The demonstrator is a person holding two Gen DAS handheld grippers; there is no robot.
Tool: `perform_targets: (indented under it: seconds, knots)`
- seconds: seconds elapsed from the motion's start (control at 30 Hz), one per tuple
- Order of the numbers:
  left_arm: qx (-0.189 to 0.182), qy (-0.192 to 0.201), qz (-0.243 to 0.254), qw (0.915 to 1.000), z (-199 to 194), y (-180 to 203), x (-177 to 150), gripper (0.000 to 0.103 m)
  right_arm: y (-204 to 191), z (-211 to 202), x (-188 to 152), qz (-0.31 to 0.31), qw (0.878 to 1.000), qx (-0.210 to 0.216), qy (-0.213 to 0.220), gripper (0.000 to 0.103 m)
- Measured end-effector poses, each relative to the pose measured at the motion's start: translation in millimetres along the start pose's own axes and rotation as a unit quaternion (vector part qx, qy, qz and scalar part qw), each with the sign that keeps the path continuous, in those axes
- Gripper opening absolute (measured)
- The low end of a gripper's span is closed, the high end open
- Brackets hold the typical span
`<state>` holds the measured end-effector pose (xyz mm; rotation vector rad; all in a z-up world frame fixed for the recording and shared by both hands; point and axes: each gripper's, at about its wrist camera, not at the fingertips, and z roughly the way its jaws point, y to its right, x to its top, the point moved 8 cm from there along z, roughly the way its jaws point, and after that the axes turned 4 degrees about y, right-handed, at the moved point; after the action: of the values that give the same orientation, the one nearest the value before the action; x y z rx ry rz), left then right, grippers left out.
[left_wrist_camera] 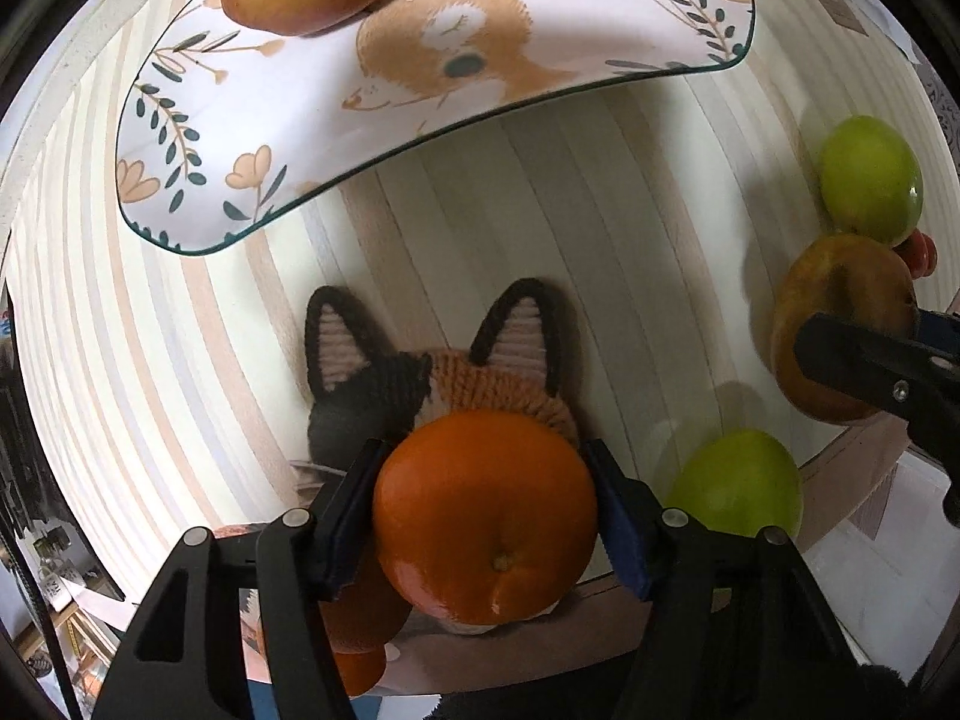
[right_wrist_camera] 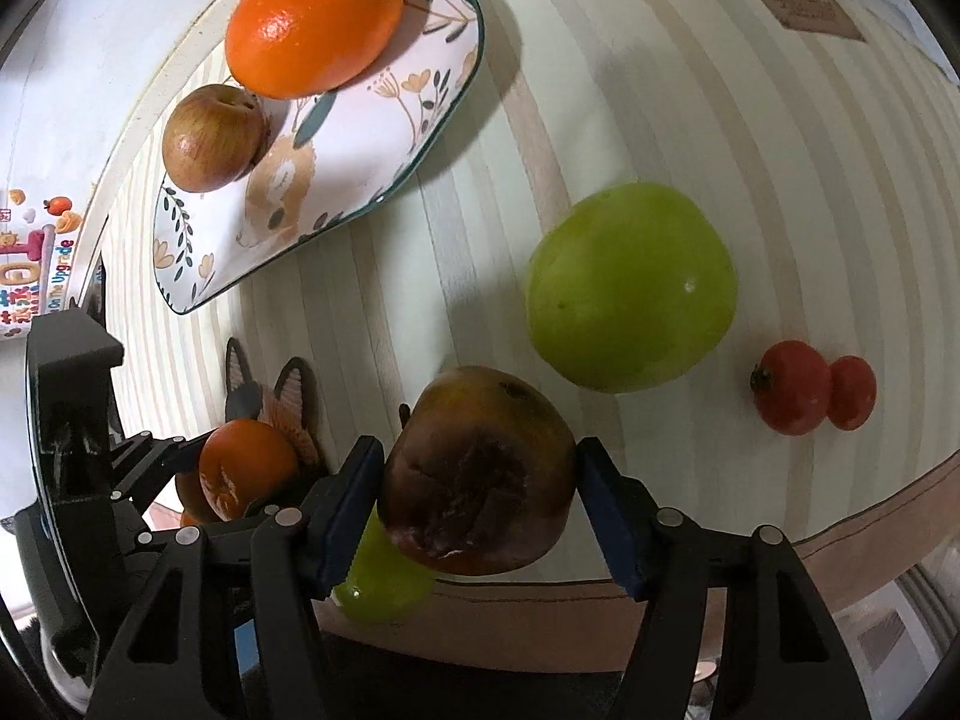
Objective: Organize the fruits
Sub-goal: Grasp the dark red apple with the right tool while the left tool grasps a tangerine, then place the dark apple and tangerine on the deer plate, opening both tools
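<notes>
My left gripper [left_wrist_camera: 485,510] is shut on an orange [left_wrist_camera: 485,516] and holds it over a knitted fox coaster [left_wrist_camera: 432,372]. It also shows in the right wrist view [right_wrist_camera: 246,468]. My right gripper [right_wrist_camera: 477,480] is shut on a brown, rotten-looking apple [right_wrist_camera: 477,471], which also shows in the left wrist view [left_wrist_camera: 840,324]. A patterned plate [right_wrist_camera: 354,138] at the far left holds another orange [right_wrist_camera: 312,24] and a red apple [right_wrist_camera: 213,138]. Two green apples lie on the table, one far [right_wrist_camera: 630,285] and one near [right_wrist_camera: 384,576].
Two small red tomatoes [right_wrist_camera: 810,387] lie at the right. A brown label [right_wrist_camera: 801,3] sits at the far right of the striped tablecloth [right_wrist_camera: 600,90]. The table's front edge [right_wrist_camera: 780,576] runs just under both grippers. A colourful box [right_wrist_camera: 30,276] stands at the left.
</notes>
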<state>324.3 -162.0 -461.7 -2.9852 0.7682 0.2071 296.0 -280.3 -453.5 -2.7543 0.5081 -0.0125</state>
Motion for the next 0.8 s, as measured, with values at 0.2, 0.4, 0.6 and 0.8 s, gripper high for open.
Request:
perform_targets:
  seconds: [0.2, 0.4, 0.6, 0.8]
  knots:
    - [0.007, 0.011, -0.001, 0.9999, -6, 4, -10, 0.062, 0, 3, -2, -0.013, 1.000, -0.001, 0.002, 0.067]
    - [0.016, 0.023, 0.004, 0.9996, -28, 1, -17, 0.062, -5, -1, -2, -0.027, 1.000, -0.002, 0.007, 0.067]
    - [0.014, 0.045, -0.001, 0.9989, -60, -5, -9, 0.062, -19, -26, 13, -0.033, 0.999, 0.016, 0.033, 0.067]
    - [-0.013, 0.067, -0.046, 0.9966, -91, -26, 4, 0.062, -37, -47, 34, -0.042, 0.997, 0.033, 0.058, 0.067]
